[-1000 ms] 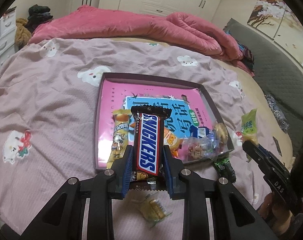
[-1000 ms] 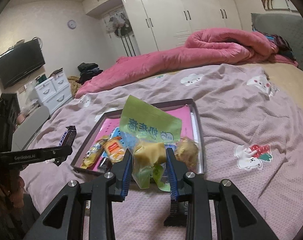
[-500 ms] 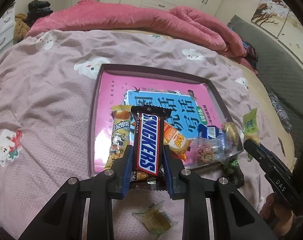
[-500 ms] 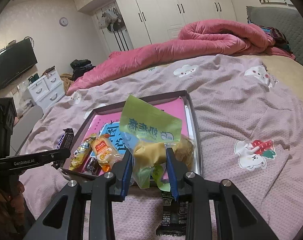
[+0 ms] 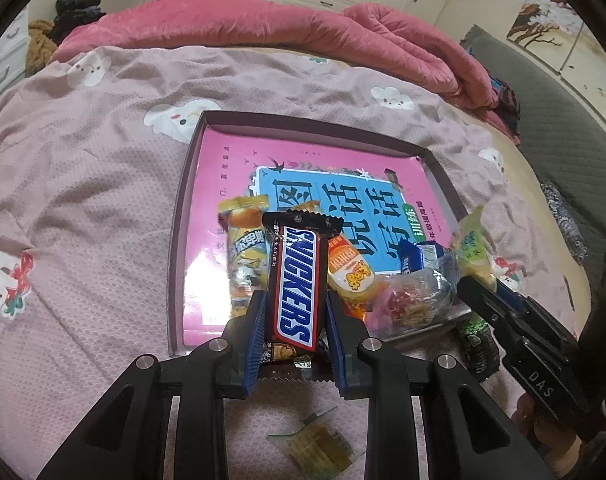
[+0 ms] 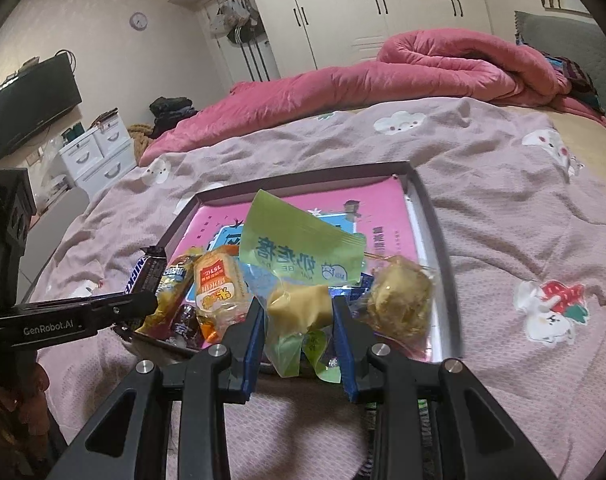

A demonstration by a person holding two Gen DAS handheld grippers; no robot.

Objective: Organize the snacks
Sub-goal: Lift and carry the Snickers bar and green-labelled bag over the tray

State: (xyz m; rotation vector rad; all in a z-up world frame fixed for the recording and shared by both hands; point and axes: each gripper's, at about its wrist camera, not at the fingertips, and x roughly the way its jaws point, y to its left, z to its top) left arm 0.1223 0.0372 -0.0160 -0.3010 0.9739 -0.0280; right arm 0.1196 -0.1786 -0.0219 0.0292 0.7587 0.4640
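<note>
My left gripper (image 5: 293, 340) is shut on a Snickers bar (image 5: 297, 280), held upright over the near edge of the pink-bottomed tray (image 5: 191, 184). The same bar (image 6: 145, 274) shows at the left of the right wrist view. My right gripper (image 6: 299, 340) is shut on a green-wrapped pastry (image 6: 299, 256), just above the tray's near right part; it shows as (image 5: 473, 248) in the left wrist view. Several wrapped snacks lie along the tray's near side: a yellow packet (image 5: 245, 248), an orange cake packet (image 5: 349, 270) and a clear bag of candy (image 5: 413, 300).
The tray rests on a pink bedsheet (image 5: 83, 200) with cartoon prints. A small clear packet (image 5: 317, 446) lies on the sheet under my left gripper, and a dark green packet (image 5: 477, 344) lies by the tray's near right corner. A rolled pink duvet (image 6: 423, 68) is beyond.
Both grippers have sunk toward the tray with their snacks still held. The green pastry has come over the tray's near right edge; the Snickers bar hangs closer to the tray's near side.
</note>
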